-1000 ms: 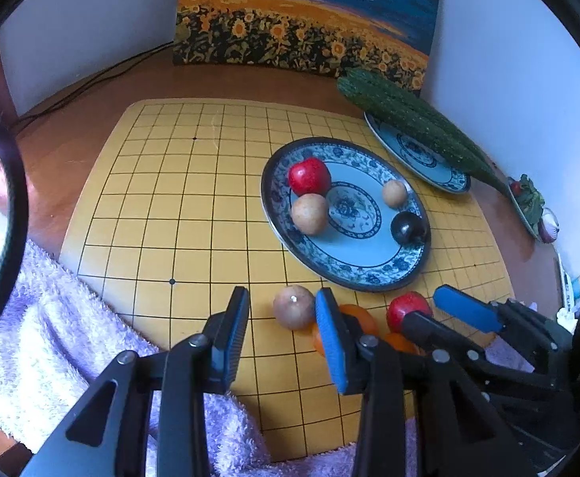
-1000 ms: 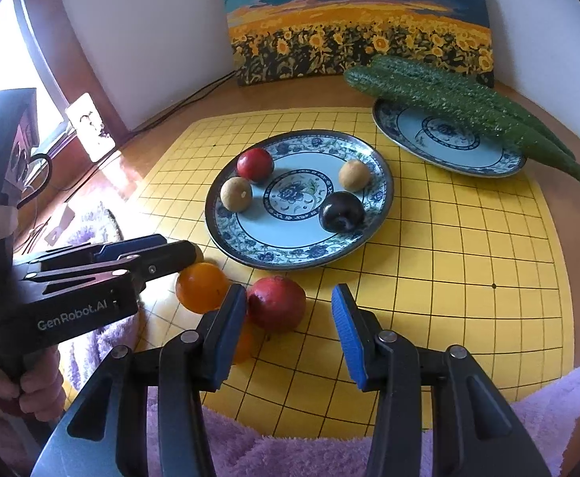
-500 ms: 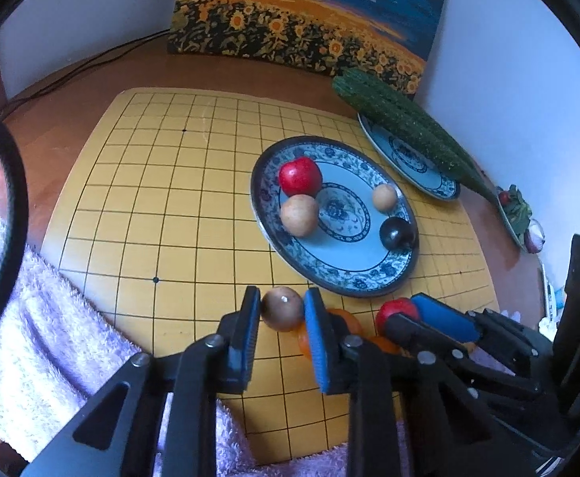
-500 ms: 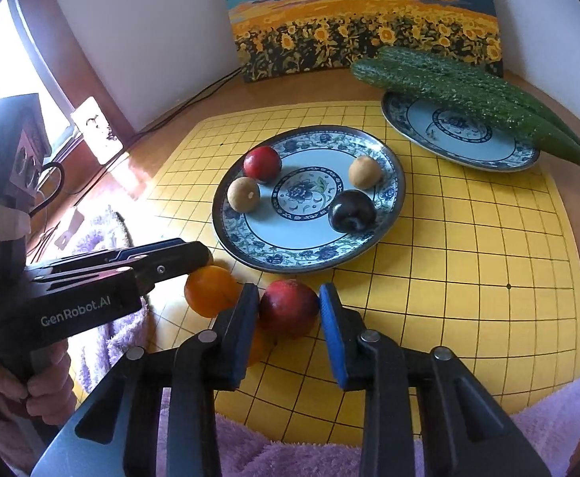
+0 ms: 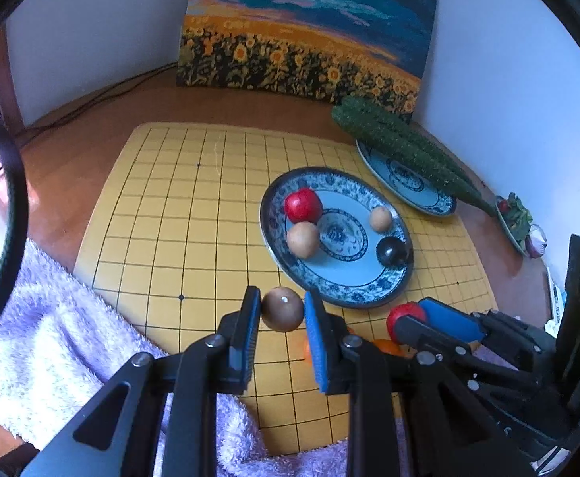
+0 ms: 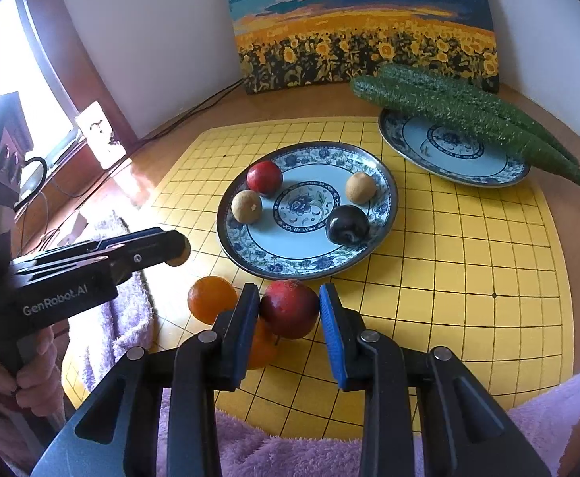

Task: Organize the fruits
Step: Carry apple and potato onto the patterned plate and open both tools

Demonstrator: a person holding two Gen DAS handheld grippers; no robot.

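Four fruits already sit on the plate [image 6: 385,214]. The left claw [image 5: 282,312] holds a brown fruit [image 5: 282,309]; the right claw [image 6: 289,310] holds a red fruit [image 6: 289,309]. Two oranges [image 6: 211,299] wait near the tabletop's front edge.

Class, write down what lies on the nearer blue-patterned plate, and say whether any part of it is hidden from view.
On the nearer plate: a red fruit, two tan round fruits and a dark plum. The fruits cover the plate beneath them; its painted centre shows.
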